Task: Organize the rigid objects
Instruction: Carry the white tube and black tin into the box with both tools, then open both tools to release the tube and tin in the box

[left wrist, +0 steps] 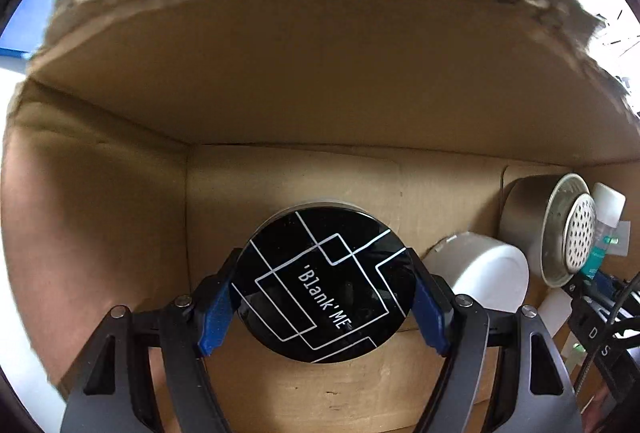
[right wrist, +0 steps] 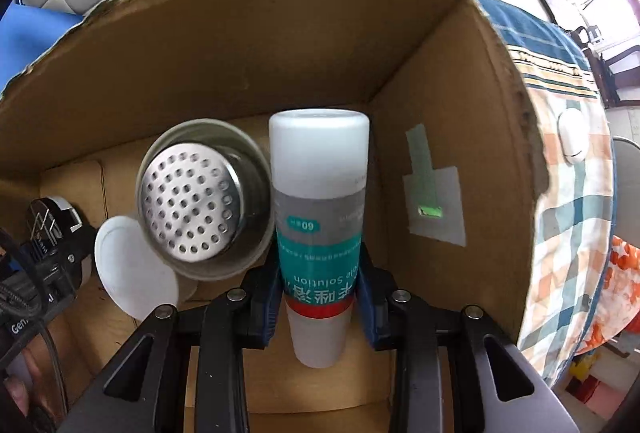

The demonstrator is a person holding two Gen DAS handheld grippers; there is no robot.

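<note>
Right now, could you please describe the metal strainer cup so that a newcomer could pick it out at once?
Look inside the cardboard box, near the corner on the side where the right tool holds a white bottle. The strainer cup lies on its side just beside that bottle, above a white lid. It alone is shiny steel, with a round bottom full of small holes.

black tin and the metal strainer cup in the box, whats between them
A white round lid, or bowl, lies between the black tin and the metal strainer cup. Both wrist views show it, clearest in the left one.
</note>
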